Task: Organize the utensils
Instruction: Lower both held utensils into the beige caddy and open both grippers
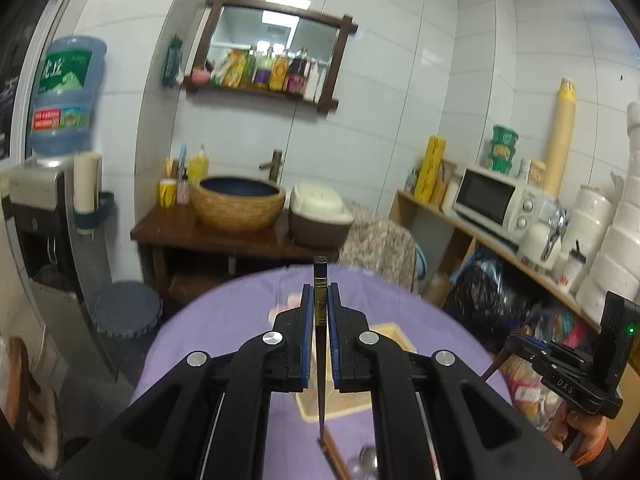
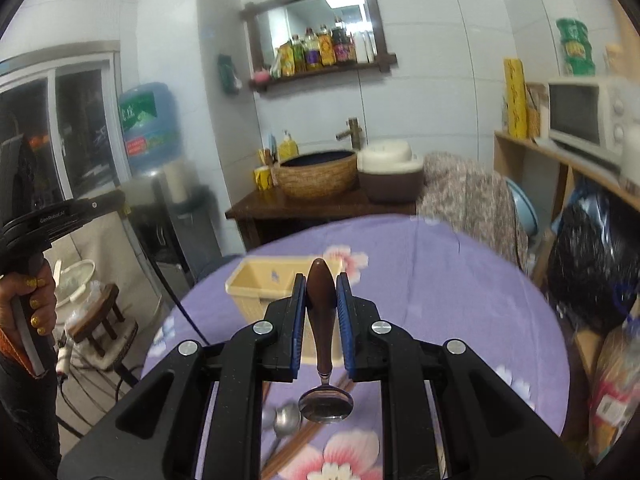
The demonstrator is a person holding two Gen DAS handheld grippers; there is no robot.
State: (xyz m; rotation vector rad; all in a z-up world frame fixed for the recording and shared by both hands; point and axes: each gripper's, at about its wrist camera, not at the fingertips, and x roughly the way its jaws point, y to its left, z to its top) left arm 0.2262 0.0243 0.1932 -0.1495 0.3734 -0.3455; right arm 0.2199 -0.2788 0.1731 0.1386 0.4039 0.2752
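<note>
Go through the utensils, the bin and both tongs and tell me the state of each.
Left tongs: shut on dark chopstick, lifted, tip down.
Right tongs: shut on brown-handled metal spoon, lifted, bowl down.
Cream plastic bin: upright on the purple flowered tablecloth; contents not visible.
Plain metal spoon: lying on tablecloth.

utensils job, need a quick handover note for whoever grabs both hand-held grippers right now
Left hand-held gripper: shut on a dark chopstick with a gold band, lifted above the table.
Right hand-held gripper: shut on the brown wooden handle of a metal spoon, bowl hanging toward the camera.
Cream plastic bin sits on the purple floral tablecloth; nothing visible in the part of it in view.
Left: drop both in, then collect the loose metal spoon and brown chopsticks on the cloth.
</note>
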